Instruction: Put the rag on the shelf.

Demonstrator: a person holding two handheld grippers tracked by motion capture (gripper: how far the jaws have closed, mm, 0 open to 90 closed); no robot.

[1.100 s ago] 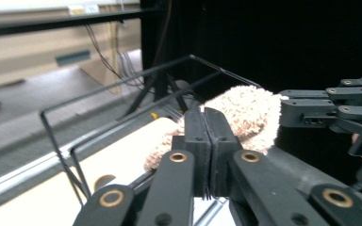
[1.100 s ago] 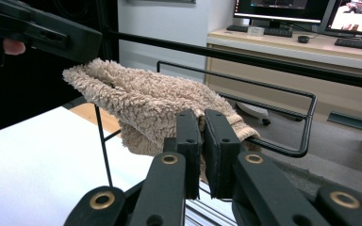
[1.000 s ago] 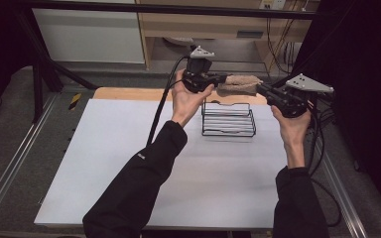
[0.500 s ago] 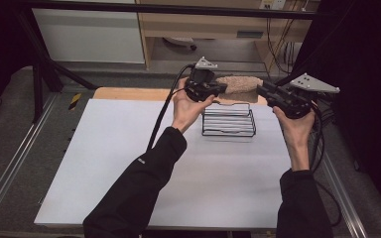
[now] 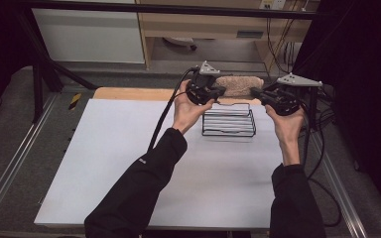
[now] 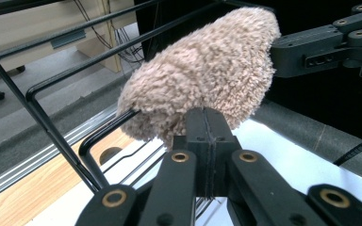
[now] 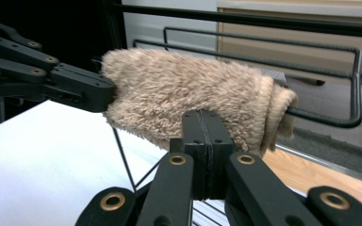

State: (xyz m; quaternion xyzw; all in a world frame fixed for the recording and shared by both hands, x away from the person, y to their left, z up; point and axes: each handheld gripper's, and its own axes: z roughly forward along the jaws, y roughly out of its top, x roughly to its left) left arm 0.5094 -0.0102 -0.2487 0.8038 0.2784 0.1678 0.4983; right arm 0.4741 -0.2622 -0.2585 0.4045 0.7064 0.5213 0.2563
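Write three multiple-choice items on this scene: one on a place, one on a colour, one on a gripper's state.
1. Where is the fuzzy sock?
A. Over the wire rack's far edge
B. On the floor
C. On a sleeve

2. What colour is the wire rack?
A. White
B. Black
C. Red

3. How is the left gripper?
A. Wide open
B. Shut on the sock's end
C. Resting on the table

Answers: 1 A, the high view shows it stretched above the rack's back. 2 B, its wires are black. 3 B, its jaws meet on the fleece.
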